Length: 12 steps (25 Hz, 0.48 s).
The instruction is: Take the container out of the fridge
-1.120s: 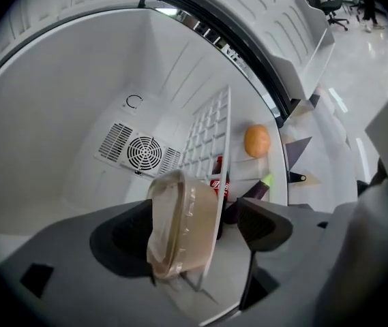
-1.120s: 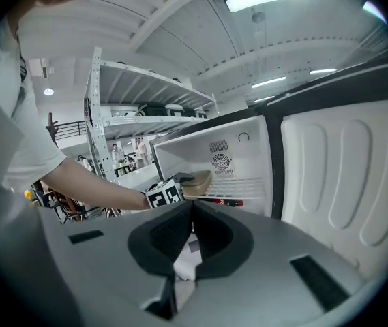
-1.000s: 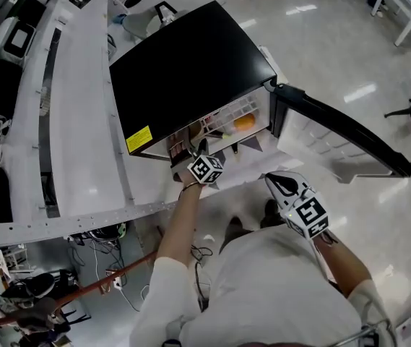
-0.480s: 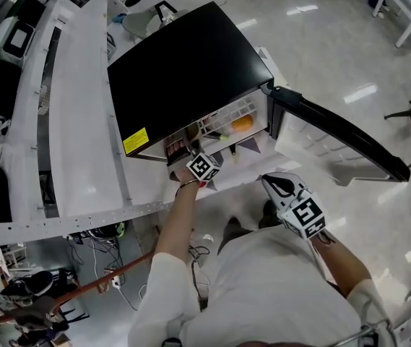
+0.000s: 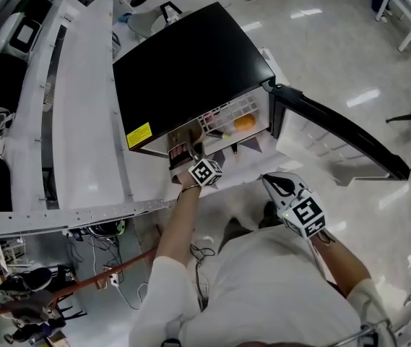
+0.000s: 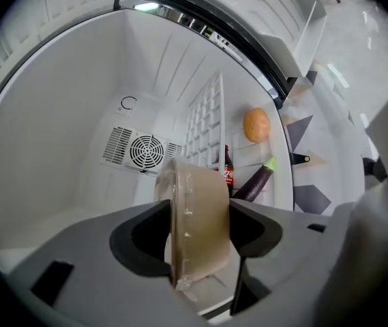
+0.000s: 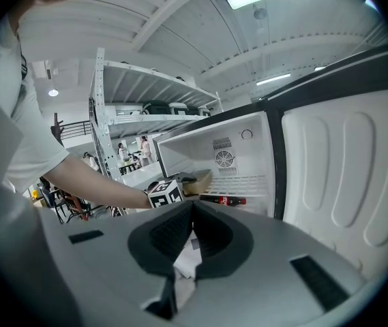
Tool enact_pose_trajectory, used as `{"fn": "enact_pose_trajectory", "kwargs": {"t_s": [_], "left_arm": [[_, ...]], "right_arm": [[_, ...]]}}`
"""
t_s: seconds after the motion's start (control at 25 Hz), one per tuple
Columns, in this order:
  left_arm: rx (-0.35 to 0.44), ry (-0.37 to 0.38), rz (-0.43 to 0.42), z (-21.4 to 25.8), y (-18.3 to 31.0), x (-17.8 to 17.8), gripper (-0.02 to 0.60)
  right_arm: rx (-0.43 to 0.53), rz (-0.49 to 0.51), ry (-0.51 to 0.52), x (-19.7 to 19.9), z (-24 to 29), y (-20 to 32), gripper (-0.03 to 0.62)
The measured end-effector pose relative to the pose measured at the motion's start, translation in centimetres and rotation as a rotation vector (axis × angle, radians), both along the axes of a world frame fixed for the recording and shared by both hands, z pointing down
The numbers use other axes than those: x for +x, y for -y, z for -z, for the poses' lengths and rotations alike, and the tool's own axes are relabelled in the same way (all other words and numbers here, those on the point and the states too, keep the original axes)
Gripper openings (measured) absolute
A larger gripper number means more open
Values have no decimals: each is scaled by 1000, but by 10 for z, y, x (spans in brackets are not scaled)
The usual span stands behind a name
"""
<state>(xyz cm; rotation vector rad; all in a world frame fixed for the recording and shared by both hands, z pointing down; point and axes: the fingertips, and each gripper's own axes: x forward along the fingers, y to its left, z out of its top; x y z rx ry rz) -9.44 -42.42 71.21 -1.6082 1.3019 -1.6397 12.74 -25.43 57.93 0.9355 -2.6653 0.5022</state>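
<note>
The black fridge point(image 5: 191, 71) lies with its door point(image 5: 342, 132) swung open. My left gripper point(image 6: 199, 213) reaches into its white inside. A round, tan, translucent container point(image 6: 197, 216) with a lid stands on edge between the jaws. They are closing on it, and one pad point(image 6: 154, 225) lies against the lid side, the other against the base side. The right gripper view shows the same container point(image 7: 197, 181) at the left gripper's tip. My right gripper point(image 7: 192, 210) hangs back outside the fridge point(image 5: 281, 186), shut and holding nothing.
A wire shelf point(image 6: 204, 125) divides the fridge. Beyond it lie an orange point(image 6: 256, 125), a purple eggplant point(image 6: 255, 182) and a dark bottle point(image 6: 226, 172). A fan grille point(image 6: 146, 152) is on the back wall. A white bench point(image 5: 82, 121) runs along the fridge's left.
The left gripper's cube has edged slightly toward me at the fridge opening. The right gripper has stayed where it was.
</note>
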Motion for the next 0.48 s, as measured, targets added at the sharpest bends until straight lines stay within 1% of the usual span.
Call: {"fn": "enact_pose_trajectory", "kwargs": {"t_s": [0.12, 0.24, 0.4, 0.48], "left_arm": [[15, -30, -30, 10, -7, 9, 239], [32, -79, -55, 25, -15, 19, 235], [49, -182, -85, 47, -30, 34, 232], [45, -256, -92, 54, -42, 43, 232]], "right_arm": [[2, 3, 5, -1, 2, -3, 6], [2, 5, 11, -3, 3, -5, 6], [2, 16, 20, -9, 4, -9, 6], [8, 24, 18, -12, 6, -11, 6]]}}
